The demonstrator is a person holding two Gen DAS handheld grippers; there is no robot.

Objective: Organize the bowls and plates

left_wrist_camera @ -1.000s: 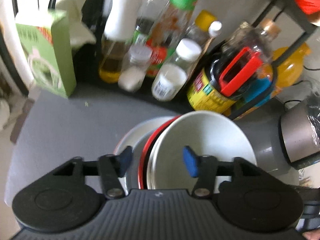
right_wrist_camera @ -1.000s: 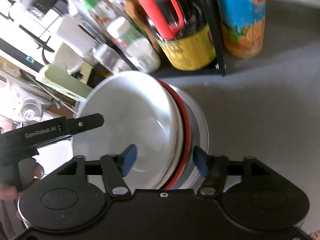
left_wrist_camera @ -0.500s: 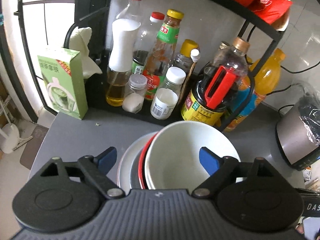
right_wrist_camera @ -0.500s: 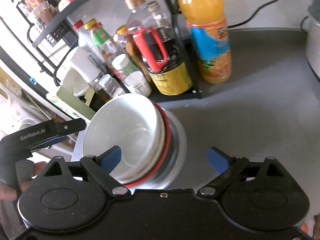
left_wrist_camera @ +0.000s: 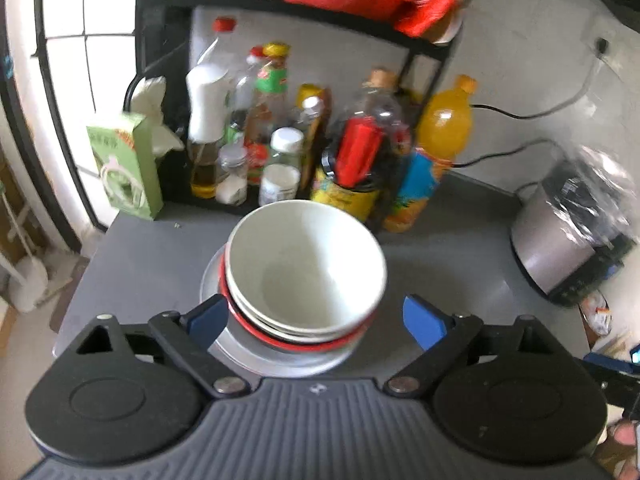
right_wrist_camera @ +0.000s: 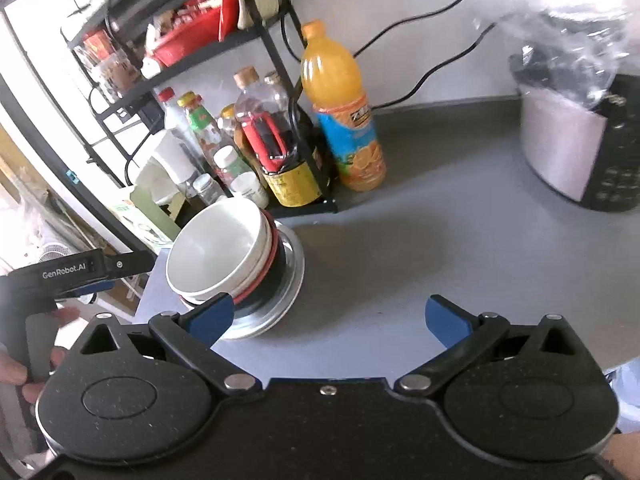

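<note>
A stack stands on the grey counter (left_wrist_camera: 440, 256): a white bowl (left_wrist_camera: 304, 264) on top, another white bowl and a red-rimmed bowl under it, and a metal plate (left_wrist_camera: 236, 344) at the bottom. My left gripper (left_wrist_camera: 316, 318) hovers above and behind the stack. Its jaws are opening, and the blue pads (left_wrist_camera: 208, 316) stand clear of the bowls on both sides. In the right wrist view the stack (right_wrist_camera: 224, 252) sits to the left. My right gripper (right_wrist_camera: 329, 316) is over bare counter beside it, jaws opening with nothing between them.
Behind the stack a black rack (left_wrist_camera: 424, 60) holds several sauce and oil bottles. An orange drink bottle (right_wrist_camera: 344, 120) stands beside it, a green box (left_wrist_camera: 124, 168) at the left edge, and a plastic-covered silver appliance (right_wrist_camera: 580, 136) at the right with cables on the wall.
Both grippers opened wider and drew back and up from the bowl stack, which now looks smaller and farther. The stack stays on the counter.
</note>
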